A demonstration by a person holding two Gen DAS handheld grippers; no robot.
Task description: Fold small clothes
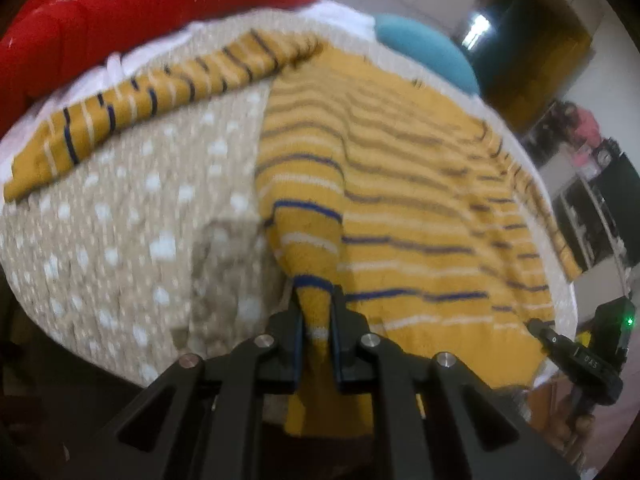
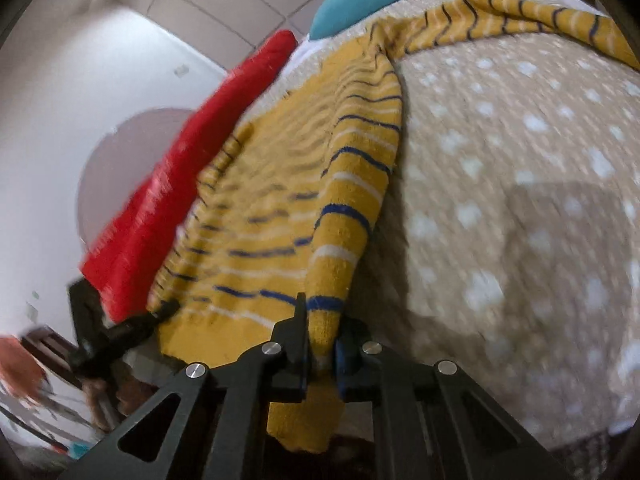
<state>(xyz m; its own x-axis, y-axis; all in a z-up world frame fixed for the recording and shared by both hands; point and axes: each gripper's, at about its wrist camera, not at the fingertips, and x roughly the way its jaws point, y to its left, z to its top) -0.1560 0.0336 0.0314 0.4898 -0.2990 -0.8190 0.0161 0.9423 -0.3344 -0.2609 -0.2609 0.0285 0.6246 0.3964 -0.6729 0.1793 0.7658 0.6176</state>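
A mustard-yellow sweater (image 1: 420,208) with blue and white stripes lies spread on a beige dotted blanket (image 1: 132,216). One sleeve (image 1: 140,112) stretches out to the far left. My left gripper (image 1: 316,308) is shut on a bottom corner of the sweater, and the cloth rises in a ridge from its fingers. In the right wrist view my right gripper (image 2: 322,316) is shut on the other bottom corner of the sweater (image 2: 280,200), with the hem hanging below the fingers. The other sleeve (image 2: 520,20) runs along the top right. Each gripper shows in the other's view: right gripper (image 1: 538,326), left gripper (image 2: 168,308).
A red pillow (image 1: 140,12) lies beyond the sweater, and it shows again as the red pillow (image 2: 180,184) at the left. A teal cushion (image 1: 432,52) sits at the far end of the bed. Dark shelves (image 1: 600,208) stand off to the right. The blanket (image 2: 520,160) drops off at the near edge.
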